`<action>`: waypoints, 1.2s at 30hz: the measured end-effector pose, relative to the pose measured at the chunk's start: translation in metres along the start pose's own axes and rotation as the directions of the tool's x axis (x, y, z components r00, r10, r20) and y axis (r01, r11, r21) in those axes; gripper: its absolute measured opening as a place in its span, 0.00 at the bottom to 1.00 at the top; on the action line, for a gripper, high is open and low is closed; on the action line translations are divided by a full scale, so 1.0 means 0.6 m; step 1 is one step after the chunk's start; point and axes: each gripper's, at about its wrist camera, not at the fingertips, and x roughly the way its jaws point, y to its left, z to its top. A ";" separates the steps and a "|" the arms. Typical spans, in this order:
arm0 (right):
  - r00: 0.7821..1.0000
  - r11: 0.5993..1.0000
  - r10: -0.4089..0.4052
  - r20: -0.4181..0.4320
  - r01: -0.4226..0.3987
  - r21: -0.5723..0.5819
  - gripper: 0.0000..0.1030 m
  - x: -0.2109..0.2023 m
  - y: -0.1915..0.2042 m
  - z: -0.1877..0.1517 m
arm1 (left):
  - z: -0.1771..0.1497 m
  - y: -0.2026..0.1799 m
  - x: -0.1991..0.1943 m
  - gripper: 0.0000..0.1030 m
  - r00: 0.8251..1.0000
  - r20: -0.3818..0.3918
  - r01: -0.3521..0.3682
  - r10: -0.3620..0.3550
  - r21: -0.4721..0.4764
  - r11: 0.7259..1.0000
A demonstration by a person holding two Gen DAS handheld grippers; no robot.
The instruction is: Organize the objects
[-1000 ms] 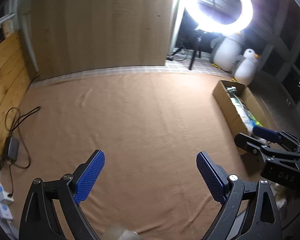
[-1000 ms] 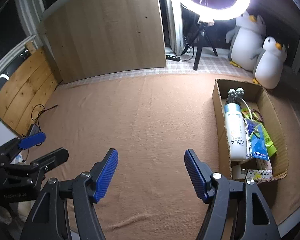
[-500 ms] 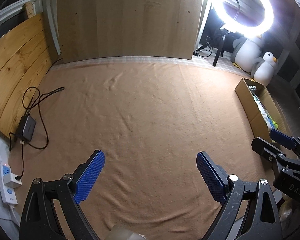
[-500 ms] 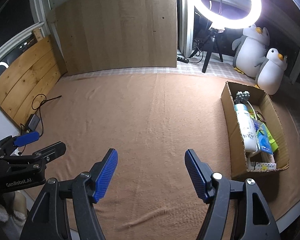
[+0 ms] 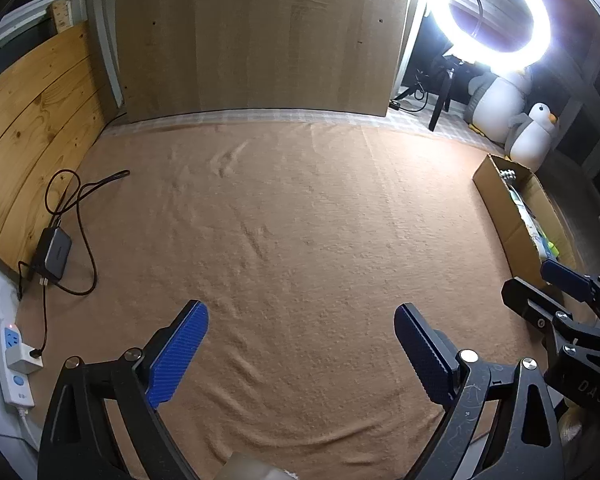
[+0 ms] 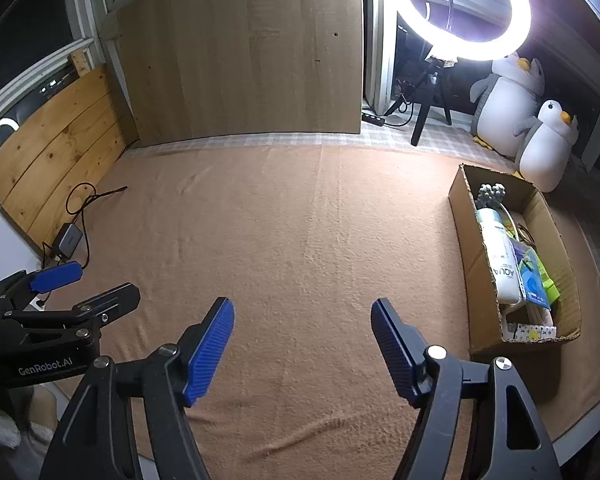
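**Both tongs spread over bare blanket, box off to the right**

Left tongs [image 5: 300, 340] and right tongs [image 6: 302, 336] are both spread wide with nothing between their blue pads [image 6: 210, 350]; we hold them tilted down over the tan blanket [image 6: 300, 220], side by side, each showing at the edge of the other's view. The cardboard box [image 6: 466, 256] sits at the blanket's right edge, well apart from both tongs. Inside it we see a white bottle [image 6: 500, 256] marked AQUA lying lengthwise, a blue packet [image 6: 532, 280] beside it, something green past that, and a grey knobbly item [image 6: 490, 194] at the far end. Two plush penguins [image 6: 548, 144] stand behind the box, under a lit ring light [image 6: 466, 8]. At the left, a power strip [image 5: 14, 360] and a dark adapter [image 5: 54, 250] with its looped cable lie by the wooden panel [image 5: 32, 120].
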 end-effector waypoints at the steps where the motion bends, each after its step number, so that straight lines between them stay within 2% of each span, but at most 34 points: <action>1: 1.000 1.000 -0.002 0.002 0.002 0.003 0.66 0.000 -0.002 0.001 | 0.001 -0.002 0.001 0.93 1.000 -0.001 0.000 0.000 0.003 1.000; 36: 1.000 1.000 0.013 -0.020 -0.012 0.022 0.67 0.018 -0.012 0.006 | 0.007 -0.009 0.019 0.94 1.000 -0.015 0.002 -0.002 0.013 1.000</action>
